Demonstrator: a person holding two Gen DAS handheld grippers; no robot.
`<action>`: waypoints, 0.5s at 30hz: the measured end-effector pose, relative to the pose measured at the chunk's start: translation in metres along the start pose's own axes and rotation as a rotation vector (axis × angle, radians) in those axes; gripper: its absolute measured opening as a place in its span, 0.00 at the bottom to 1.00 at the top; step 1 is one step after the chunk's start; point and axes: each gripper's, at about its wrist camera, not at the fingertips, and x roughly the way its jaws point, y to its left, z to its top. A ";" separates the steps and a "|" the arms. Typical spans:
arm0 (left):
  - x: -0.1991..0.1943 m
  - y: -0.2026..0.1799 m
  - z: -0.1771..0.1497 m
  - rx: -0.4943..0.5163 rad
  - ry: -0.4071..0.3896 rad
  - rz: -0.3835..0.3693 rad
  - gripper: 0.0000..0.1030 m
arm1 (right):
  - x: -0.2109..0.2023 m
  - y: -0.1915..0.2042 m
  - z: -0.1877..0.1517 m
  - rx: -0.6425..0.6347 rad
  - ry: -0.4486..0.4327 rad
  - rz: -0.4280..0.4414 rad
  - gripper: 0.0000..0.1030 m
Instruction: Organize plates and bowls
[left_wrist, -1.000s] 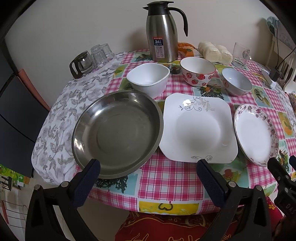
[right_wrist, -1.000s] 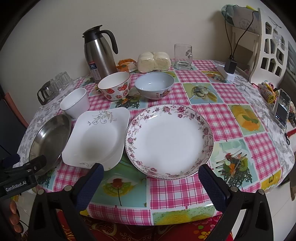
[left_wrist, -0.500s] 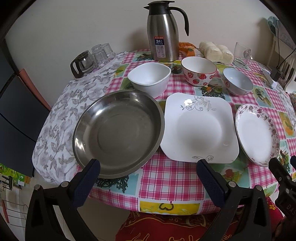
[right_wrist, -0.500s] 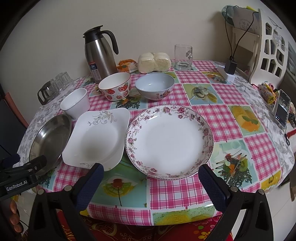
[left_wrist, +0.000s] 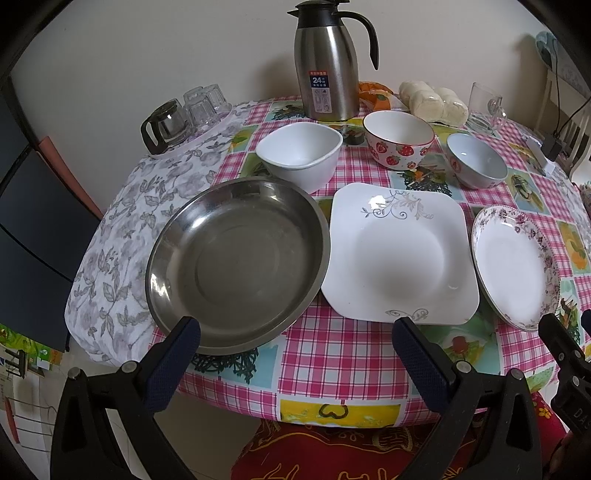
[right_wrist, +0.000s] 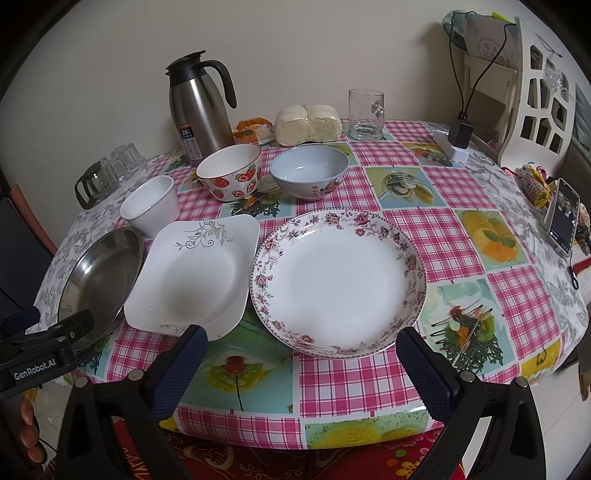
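A steel round plate (left_wrist: 236, 264) (right_wrist: 98, 284), a white square plate (left_wrist: 400, 254) (right_wrist: 195, 280) and a floral round plate (left_wrist: 513, 271) (right_wrist: 338, 282) lie in a row along the table's front. Behind them stand a white bowl (left_wrist: 301, 155) (right_wrist: 151, 205), a strawberry bowl (left_wrist: 399, 142) (right_wrist: 231, 175) and a blue-grey bowl (left_wrist: 476, 160) (right_wrist: 309, 173). My left gripper (left_wrist: 295, 332) is open and empty, above the front edge between the steel and square plates. My right gripper (right_wrist: 301, 343) is open and empty, just before the floral plate.
A steel thermos (left_wrist: 327, 61) (right_wrist: 199, 110), wrapped buns (right_wrist: 308, 123), a glass mug (right_wrist: 365, 114), and a glass pot with cups (left_wrist: 173, 120) stand at the back. A phone (right_wrist: 563, 216) and a charger (right_wrist: 458, 142) lie at the right. A white chair (right_wrist: 535, 110) stands beyond.
Both grippers have stayed open; the left view has shifted very slightly, the dishes have not moved.
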 end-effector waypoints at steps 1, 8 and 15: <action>0.000 0.000 0.000 0.000 0.000 0.000 1.00 | 0.000 0.000 0.000 0.000 0.000 0.000 1.00; 0.000 0.000 -0.001 0.001 0.000 0.001 1.00 | 0.001 0.000 0.000 0.001 0.000 0.000 1.00; 0.000 0.000 -0.001 0.001 0.001 0.000 1.00 | 0.001 0.000 0.000 -0.001 0.000 0.000 1.00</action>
